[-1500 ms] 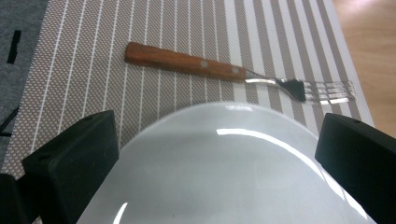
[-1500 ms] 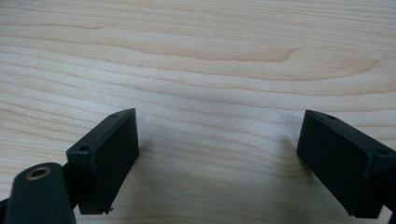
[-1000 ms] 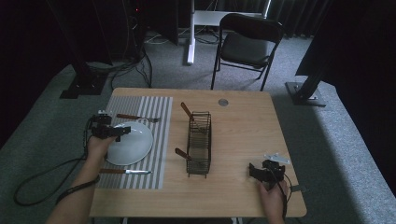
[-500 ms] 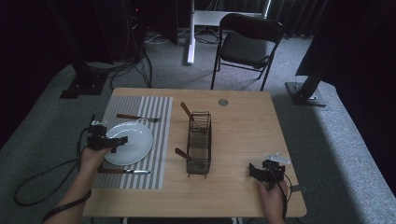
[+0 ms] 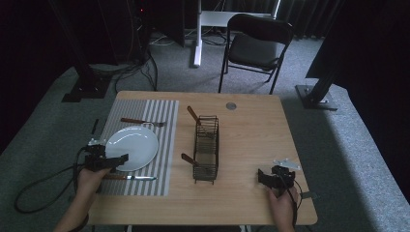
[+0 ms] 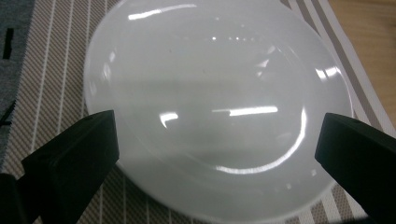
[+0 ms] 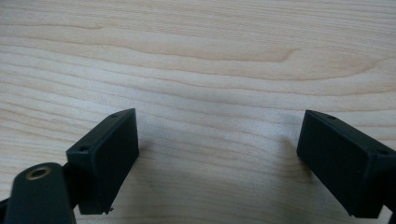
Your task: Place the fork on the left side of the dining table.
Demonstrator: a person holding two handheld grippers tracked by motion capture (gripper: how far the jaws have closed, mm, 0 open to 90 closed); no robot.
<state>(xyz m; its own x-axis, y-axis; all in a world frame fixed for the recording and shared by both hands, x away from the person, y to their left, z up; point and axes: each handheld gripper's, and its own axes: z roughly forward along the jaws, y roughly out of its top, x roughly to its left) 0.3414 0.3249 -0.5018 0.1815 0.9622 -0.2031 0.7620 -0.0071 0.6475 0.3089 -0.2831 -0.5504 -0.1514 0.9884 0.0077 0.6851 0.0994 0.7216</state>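
Left gripper (image 5: 120,158) jaws spread wide, hovering at near edge of one round glossy white plate (image 6: 215,107) on one striped woven placemat (image 5: 164,145), right gripper (image 5: 261,177) jaws parted over bare wooden table (image 5: 251,130), one black wire basket (image 5: 206,147), one knife (image 5: 129,177), one fork (image 5: 142,122).

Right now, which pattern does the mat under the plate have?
The mat has grey and white stripes, clearest in the high view.
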